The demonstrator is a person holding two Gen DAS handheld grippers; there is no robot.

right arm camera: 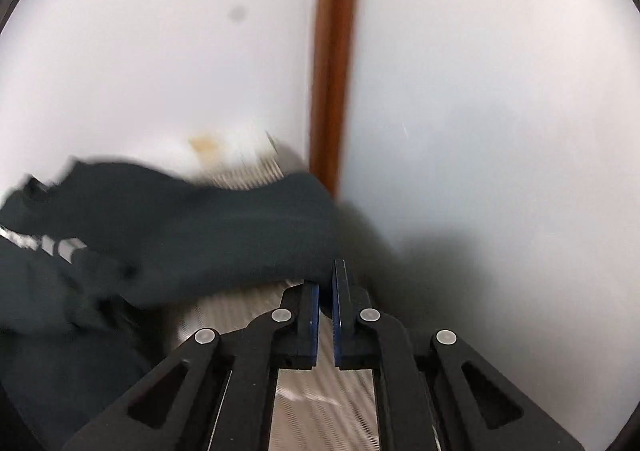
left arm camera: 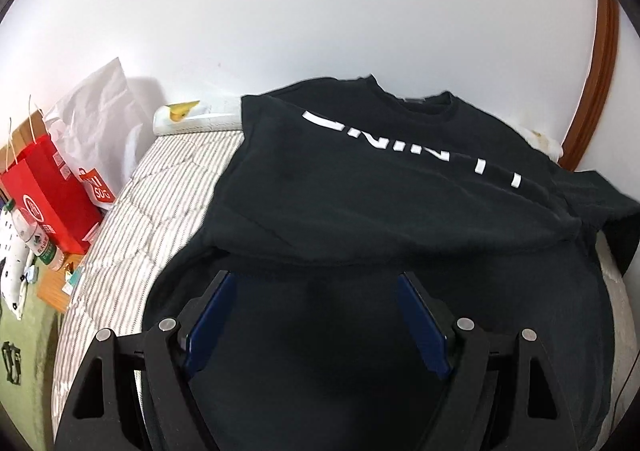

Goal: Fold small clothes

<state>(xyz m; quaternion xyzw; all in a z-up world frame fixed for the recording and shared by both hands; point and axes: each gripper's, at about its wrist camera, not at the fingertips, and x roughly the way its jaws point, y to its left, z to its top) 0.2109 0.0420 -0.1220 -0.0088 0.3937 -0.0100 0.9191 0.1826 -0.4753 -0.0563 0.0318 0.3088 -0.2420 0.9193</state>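
A black T-shirt (left arm camera: 380,187) with white lettering lies spread on the striped bed, its left side folded in over the body. My left gripper (left arm camera: 316,275) is open and empty, its blue pads hovering over the shirt's lower part. In the right wrist view, my right gripper (right arm camera: 326,279) is shut on the edge of the shirt's right sleeve (right arm camera: 224,227) and holds it lifted above the bed. That view is blurred by motion.
The striped mattress (left arm camera: 160,187) shows left of the shirt and under the right gripper (right arm camera: 320,403). A red paper bag (left arm camera: 52,195), a white plastic bag (left arm camera: 96,119) and a bottle (left arm camera: 40,243) stand on a bedside surface at left. A brown wooden door frame (right arm camera: 334,63) meets the white wall.
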